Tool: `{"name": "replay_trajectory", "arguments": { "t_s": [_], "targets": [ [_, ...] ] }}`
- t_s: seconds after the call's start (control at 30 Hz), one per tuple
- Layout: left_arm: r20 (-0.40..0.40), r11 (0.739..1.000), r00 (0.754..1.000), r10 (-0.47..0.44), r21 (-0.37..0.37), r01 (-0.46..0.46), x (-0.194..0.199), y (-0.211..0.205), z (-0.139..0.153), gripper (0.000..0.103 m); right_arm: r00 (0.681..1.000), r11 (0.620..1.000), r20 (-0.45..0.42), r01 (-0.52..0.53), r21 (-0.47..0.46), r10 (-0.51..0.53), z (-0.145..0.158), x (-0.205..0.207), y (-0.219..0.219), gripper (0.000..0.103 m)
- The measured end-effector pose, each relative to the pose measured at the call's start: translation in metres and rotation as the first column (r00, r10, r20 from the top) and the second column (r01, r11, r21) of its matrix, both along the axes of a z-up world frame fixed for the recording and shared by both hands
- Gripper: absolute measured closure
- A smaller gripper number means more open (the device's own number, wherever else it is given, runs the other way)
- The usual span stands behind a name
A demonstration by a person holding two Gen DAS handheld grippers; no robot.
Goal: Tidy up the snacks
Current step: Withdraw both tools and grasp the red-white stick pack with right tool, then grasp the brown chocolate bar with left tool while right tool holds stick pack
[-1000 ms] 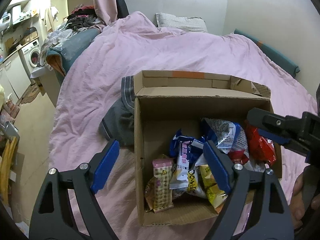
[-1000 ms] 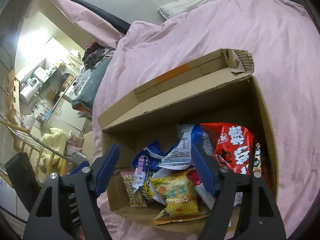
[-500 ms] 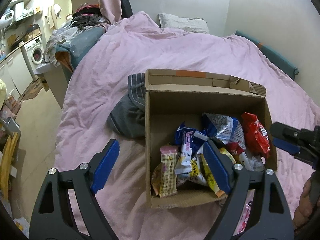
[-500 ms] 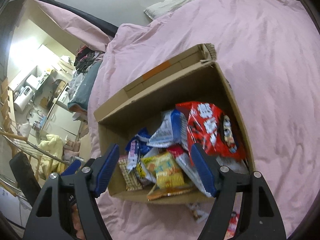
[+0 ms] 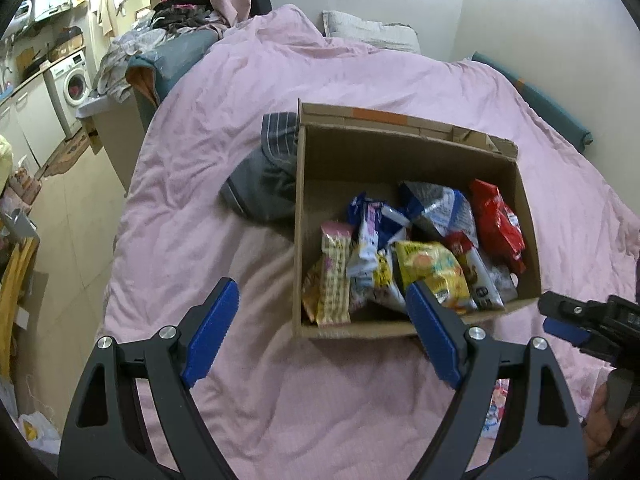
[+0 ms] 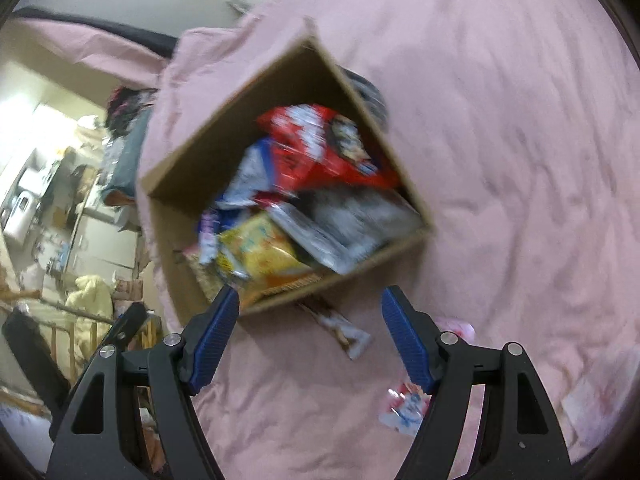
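An open cardboard box (image 5: 308,184) sits on a pink bed and holds several snack packs: a red bag (image 5: 496,220), a yellow bag (image 5: 432,268), a pink wafer pack (image 5: 334,276). The box also shows, blurred, in the right wrist view (image 6: 192,160). My left gripper (image 5: 320,332) is open and empty, above the bed in front of the box. My right gripper (image 6: 310,332) is open and empty, above a loose snack bar (image 6: 340,326) on the bed by the box's near edge. A small pink and white packet (image 6: 404,406) lies near its right finger.
A grey striped garment (image 5: 264,176) lies against the box's left side. The pink duvet (image 5: 360,68) spreads all around. The bed's left edge drops to the floor (image 5: 68,208). A washing machine (image 5: 74,80) and piled clothes stand at far left. A pillow (image 5: 368,34) lies at the head.
Both grippers have pulled back and up from the box. The box now looks smaller and farther. Loose packets on the bed have come into the right wrist view.
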State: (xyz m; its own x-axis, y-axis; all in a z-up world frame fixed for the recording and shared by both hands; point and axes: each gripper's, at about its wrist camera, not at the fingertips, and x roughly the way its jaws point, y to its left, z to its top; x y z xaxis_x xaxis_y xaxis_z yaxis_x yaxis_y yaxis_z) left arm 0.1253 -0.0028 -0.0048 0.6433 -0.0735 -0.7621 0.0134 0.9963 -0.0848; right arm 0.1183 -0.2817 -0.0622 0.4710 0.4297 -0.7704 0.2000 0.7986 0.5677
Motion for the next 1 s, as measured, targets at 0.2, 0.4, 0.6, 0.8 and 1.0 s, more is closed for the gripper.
{"name": "replay_trajectory", "arguments": {
  "t_s": [0.2, 0.4, 0.6, 0.8, 1.0],
  "targets": [
    [-0.033, 1.0, 0.999, -0.005, -0.012, 0.005, -0.013, -0.004, -0.009, 0.02, 0.986, 0.993, -0.166, -0.025, -0.111, 0.006, -0.035, -0.009, -0.005, 0.026],
    [-0.048, 1.0, 0.999, -0.02, -0.011, 0.019, -0.019, -0.009, -0.013, 0.02, 0.943, 0.966, -0.331, -0.126, -0.224, 0.046, -0.087, -0.015, 0.007, 0.027],
    [-0.048, 1.0, 0.999, -0.018, -0.004, 0.018, -0.02, -0.011, -0.016, 0.02, 0.933, 0.91, -0.345, -0.224, -0.348, 0.098, -0.107, -0.014, 0.031, 0.024],
    [-0.058, 1.0, 0.998, -0.026, 0.007, 0.026, -0.021, -0.015, -0.02, 0.02, 0.939, 0.862, -0.317, -0.267, -0.431, 0.132, -0.11, -0.018, 0.043, 0.042],
    [-0.058, 0.999, 0.998, -0.032, 0.009, 0.033, -0.023, -0.016, -0.022, 0.02, 0.965, 0.935, -0.228, -0.194, -0.297, 0.128, -0.084, -0.032, 0.012, 0.085]
  ]
}}
